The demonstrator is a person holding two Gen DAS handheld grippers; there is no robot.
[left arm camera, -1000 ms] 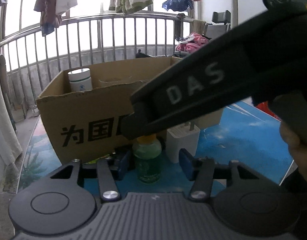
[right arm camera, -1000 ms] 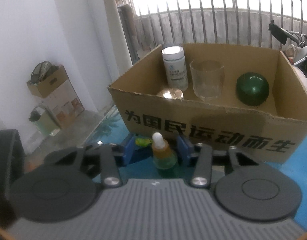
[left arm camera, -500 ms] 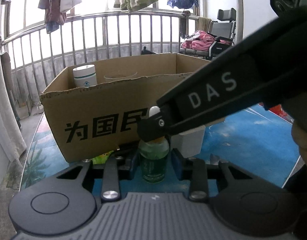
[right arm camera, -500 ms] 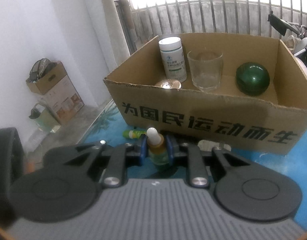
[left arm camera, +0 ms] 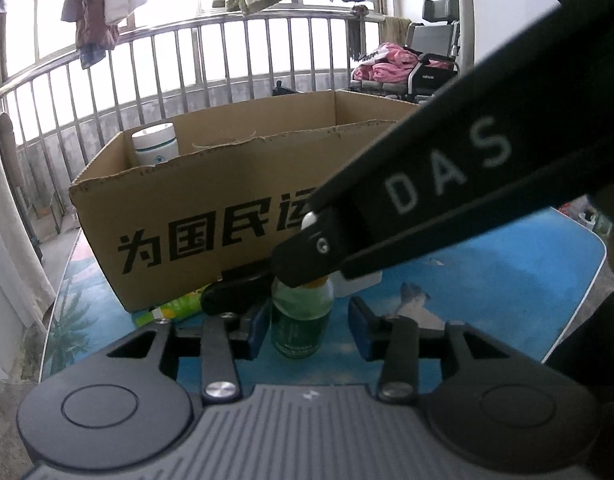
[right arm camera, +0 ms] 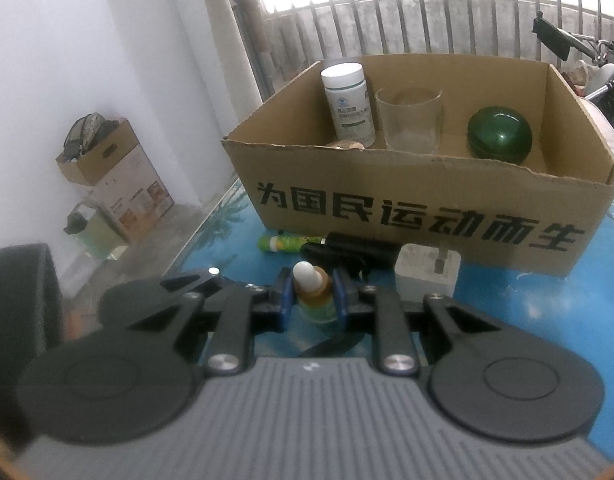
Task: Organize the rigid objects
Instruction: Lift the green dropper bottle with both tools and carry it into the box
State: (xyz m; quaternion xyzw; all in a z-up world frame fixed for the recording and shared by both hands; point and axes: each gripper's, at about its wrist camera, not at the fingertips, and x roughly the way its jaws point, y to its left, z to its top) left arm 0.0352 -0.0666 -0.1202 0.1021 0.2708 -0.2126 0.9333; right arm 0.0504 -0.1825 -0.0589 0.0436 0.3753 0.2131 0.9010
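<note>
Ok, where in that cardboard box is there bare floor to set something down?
Bare floor lies between the glass and the green ball, and right of the ball by the box wall. The left corner is crowded: white bottle, gold disc. The strip before the box is packed around the dropper bottle.

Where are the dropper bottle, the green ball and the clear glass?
dropper bottle [right arm camera: 315, 298], right wrist view, on its amber shoulder between the pads.
green ball [right arm camera: 499, 135], right wrist view, on its front face inside the box.
clear glass [right arm camera: 410, 122], right wrist view, on its front wall.
</note>
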